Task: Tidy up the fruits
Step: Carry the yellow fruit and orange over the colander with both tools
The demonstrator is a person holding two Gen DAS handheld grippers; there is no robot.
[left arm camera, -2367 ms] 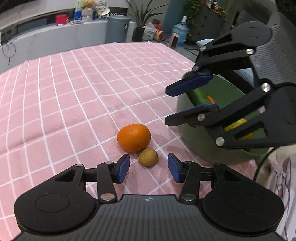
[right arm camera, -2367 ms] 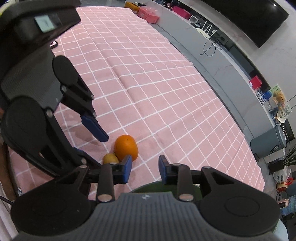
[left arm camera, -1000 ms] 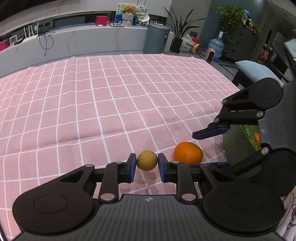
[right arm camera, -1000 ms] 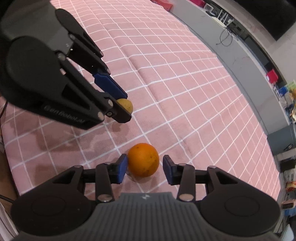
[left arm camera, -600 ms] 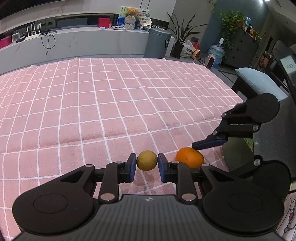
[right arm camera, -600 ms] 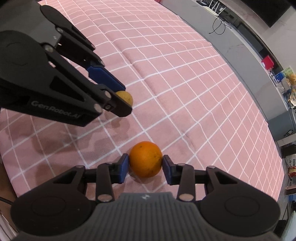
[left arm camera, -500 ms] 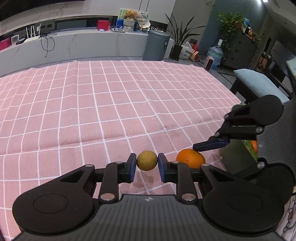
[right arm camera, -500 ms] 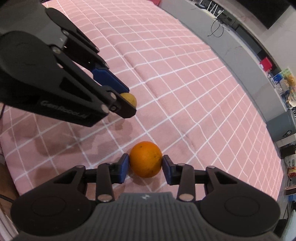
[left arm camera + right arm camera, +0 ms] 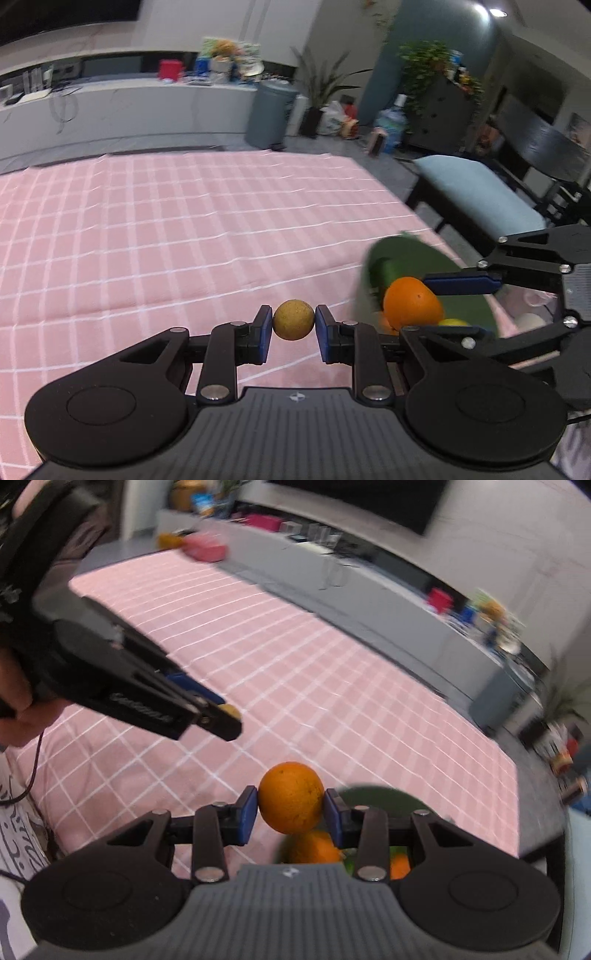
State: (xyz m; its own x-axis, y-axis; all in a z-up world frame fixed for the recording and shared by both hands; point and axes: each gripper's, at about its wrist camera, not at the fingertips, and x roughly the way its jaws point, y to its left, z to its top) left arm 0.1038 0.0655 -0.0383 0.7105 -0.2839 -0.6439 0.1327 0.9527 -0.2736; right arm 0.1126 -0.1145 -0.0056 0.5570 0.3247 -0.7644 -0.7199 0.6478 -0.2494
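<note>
Pink checked tablecloth (image 9: pixel 155 236) covers the table, its white grid lines running away toward a long grey counter (image 9: pixel 122 110) at the far side of the room. The left gripper (image 9: pixel 293 326) is clamped on a small round yellow-brown fruit (image 9: pixel 293 325), its blue pads pressed against the fruit's left and right sides and holding it above the cloth. To the right, the right gripper (image 9: pixel 290 806) is closed on an orange (image 9: pixel 290 797), gripped between its own blue pads; in the left wrist view that orange (image 9: pixel 412 303) hangs at the near left edge of a dark green bowl (image 9: pixel 413 251), with one blue finger of the right gripper reaching in from the right. The bowl sits near the right edge of the table and already holds fruit: in the left wrist view a green cucumber-like piece (image 9: pixel 384 271) lies at its left side and a bit of yellow fruit (image 9: pixel 454 322) shows low beside the orange. In the right wrist view the bowl (image 9: pixel 380 797) lies just beneath the held orange, with another orange (image 9: pixel 314 847) inside it directly below the fingers. The left gripper appears there at the left, its small fruit (image 9: pixel 231 710) peeking out past the black finger, well above the cloth. A grey bin (image 9: pixel 269 114) stands on the floor beyond the table's far edge, and a light blue bench (image 9: pixel 476 192) stands off to the right.
</note>
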